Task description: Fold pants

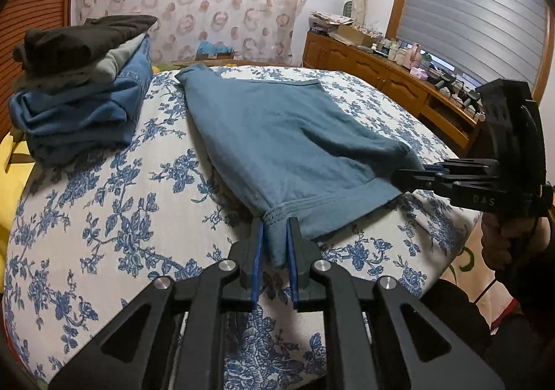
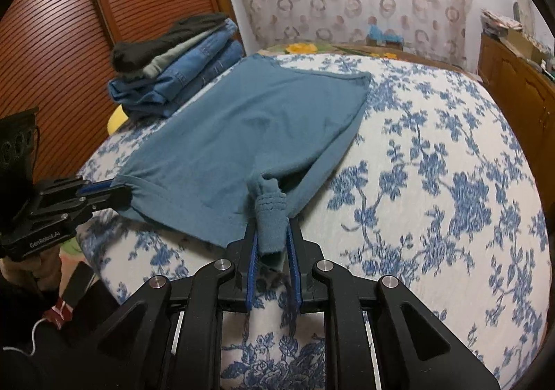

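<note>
Teal knit cloth, soft and thin, makes up the pants point(image 1: 277, 133), which lie spread flat on the bed point(image 1: 104, 202) with its blue flower cover, the near edge at the bed's front. I judge this garment to be light and limp: it will sag and wrinkle where it is not supported, so it is best taken at two corners of one edge, and this is how it is held now. The left gripper point(image 1: 276, 244) is closed on a bunched corner of the hem, with the cloth pressed between its blue pads. The right gripper point(image 2: 272, 244) is closed on the other corner, where the fabric is gathered into a small roll with a stitched band. The cloth between them looks a little slack. There is one pair of teal pants in work, and two grippers. At the far left of the bed stands one pile of folded clothes point(image 1: 79, 91); I count about four pieces in it, one dark, one grey and two blue denim, though the exact number is hard to tell
</note>
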A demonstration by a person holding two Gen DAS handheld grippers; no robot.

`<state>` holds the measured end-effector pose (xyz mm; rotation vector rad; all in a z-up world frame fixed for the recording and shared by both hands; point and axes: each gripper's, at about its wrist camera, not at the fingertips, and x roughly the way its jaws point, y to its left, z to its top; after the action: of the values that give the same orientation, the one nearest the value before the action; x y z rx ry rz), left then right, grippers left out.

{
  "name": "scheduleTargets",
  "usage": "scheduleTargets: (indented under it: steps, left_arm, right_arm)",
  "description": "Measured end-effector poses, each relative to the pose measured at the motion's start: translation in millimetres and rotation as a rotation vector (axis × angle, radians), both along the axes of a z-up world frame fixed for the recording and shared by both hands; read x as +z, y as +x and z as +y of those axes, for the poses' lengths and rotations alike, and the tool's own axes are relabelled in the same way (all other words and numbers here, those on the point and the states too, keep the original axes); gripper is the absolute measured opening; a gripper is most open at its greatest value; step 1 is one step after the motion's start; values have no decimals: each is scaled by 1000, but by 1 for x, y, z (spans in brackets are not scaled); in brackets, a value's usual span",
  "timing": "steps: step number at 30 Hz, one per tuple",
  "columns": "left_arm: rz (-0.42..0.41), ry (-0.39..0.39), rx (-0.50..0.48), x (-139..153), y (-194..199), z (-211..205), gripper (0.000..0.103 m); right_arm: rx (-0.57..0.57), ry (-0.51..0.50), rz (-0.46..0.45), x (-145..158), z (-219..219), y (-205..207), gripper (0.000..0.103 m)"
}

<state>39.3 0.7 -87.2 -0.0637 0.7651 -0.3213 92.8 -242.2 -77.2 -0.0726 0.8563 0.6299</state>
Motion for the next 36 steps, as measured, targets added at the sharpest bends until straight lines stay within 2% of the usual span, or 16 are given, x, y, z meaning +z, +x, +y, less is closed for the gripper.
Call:
scheduleTargets:
  steps: [2, 6, 8, 11, 13, 16, 22, 31, 34, 35, 36]
  left_arm:
    - [-2, 5, 9, 1, 0, -1, 16]
    - [-31, 14, 24, 7, 0, 0, 29]
    - [-35, 8, 35, 9, 2, 2, 31]
    - [-20, -3, 60, 6, 8, 6, 31]
    - [1, -14, 55, 0, 10, 6, 31]
    - [30, -7, 47, -10, 13, 2, 31]
    - [26, 0, 41, -16, 11, -3, 32]
    - [-1, 25, 45, -15, 10, -7, 32]
    - [-5, 39, 43, -15, 9, -10, 32]
    - [-6, 39, 39, -15, 9, -10, 26]
    - [-5, 29, 30, -15, 9, -10, 22]
  right_arm:
    - [-15, 3, -9, 0, -3, -2, 17]
    - [-34, 11, -31, 4, -8, -6, 22]
    - [-38, 15, -36, 7, -11, -8, 24]
    - [-44, 20, -48, 11, -15, -11, 28]
    - [-53, 19, -58, 13, -17, -12, 34]
    - [-56, 22, -64, 14, -17, -12, 36]
    - [-72, 38, -51, 14, -15, -3, 36]
    - [-82, 33, 19, -9, -12, 3, 37]
    - [-74, 30, 6, -9, -10, 1, 37]
    - [-72, 29, 4, -9, -9, 0, 36]
    - [-68, 30, 1, -9, -9, 0, 29]
